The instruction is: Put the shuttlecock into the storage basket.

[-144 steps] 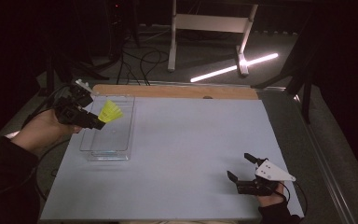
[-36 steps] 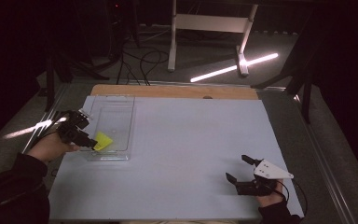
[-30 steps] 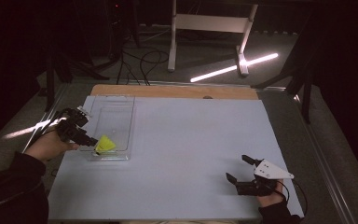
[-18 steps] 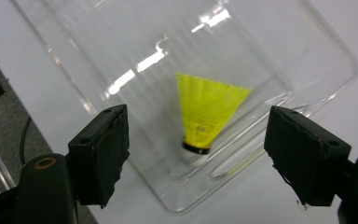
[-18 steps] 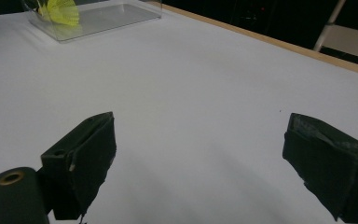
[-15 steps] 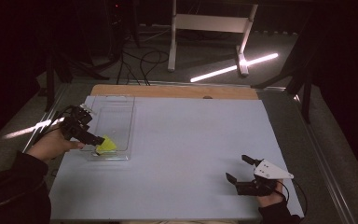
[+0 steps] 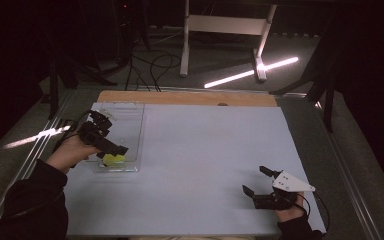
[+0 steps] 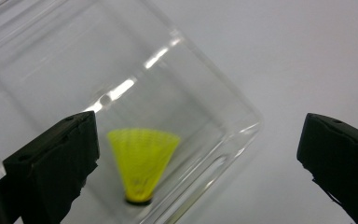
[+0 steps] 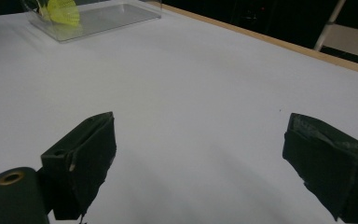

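1. Nearest the person, at the front right corner of the table (image 7: 200, 150), the right gripper (image 7: 260, 186) rests on the white surface in the right hand. Its jaws stand wide apart with nothing between them, and the right gripper view looks across bare tabletop between the two black pads.

2. Farther in, by the left edge of the table, the left gripper (image 7: 111, 148) hangs over the near end of the clear plastic box (image 7: 130, 107). Its jaws have just been opening and now stand fully released. Between them, in the left gripper view, lies the yellow shuttlecock (image 8: 142, 165), free of both pads.

3. The shuttlecock (image 7: 113, 159) sits inside the box, in its near end close to the front wall. The left gripper view shows its dark cork end toward the camera and the mesh skirt fanning away.

4. Handling, as a judgement: the shuttlecock looks very light, so a draught or a nudge from a jaw would likely roll it. The skirt is thin mesh that gives under pressure; a hard squeeze could crush or deform it. The firmest hold is probably low on the skirt, just above the cork, with a gentle closing.

5. The box walls are smooth, clear and hard to see, so a pad could clip the rim when reaching in.
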Tool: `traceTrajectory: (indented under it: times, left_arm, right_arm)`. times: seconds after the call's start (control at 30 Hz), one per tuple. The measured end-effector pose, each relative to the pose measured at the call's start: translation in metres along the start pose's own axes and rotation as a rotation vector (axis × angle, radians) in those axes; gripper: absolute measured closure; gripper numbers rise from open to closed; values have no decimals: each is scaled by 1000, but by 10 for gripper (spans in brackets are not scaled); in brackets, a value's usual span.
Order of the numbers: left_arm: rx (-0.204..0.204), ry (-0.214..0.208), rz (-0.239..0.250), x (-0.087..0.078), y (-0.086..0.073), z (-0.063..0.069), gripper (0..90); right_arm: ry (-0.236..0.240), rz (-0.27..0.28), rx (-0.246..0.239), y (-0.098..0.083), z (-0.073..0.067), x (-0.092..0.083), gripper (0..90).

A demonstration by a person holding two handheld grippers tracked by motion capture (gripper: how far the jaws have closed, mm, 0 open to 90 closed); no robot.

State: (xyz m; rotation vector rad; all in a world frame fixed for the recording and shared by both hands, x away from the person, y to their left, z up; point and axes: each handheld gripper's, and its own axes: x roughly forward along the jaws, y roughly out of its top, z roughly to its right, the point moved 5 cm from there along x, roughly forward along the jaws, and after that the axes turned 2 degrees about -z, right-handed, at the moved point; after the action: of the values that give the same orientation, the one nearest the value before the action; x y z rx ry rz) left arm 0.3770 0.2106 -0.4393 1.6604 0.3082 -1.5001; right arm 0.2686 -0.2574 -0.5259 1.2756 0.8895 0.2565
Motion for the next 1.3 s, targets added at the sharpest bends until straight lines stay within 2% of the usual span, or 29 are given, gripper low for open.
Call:
traceTrajectory:
  times: [0.47,0.8,1.1,1.3]
  left_arm:
    - [84,-45,77,4,34,31,0]
    - [143,-112,145,16,53,58,0]
    - [232,-161,202,29,58,86,0]
    - [258,-189,215,40,55,100,0]
  right_arm:
    - [2,4,1,0,1,0,98]
    - [3,4,0,0,0,0,98]
    - [4,6,0,0,0,-1,97]
    - [5,6,-2,0,0,-1,98]
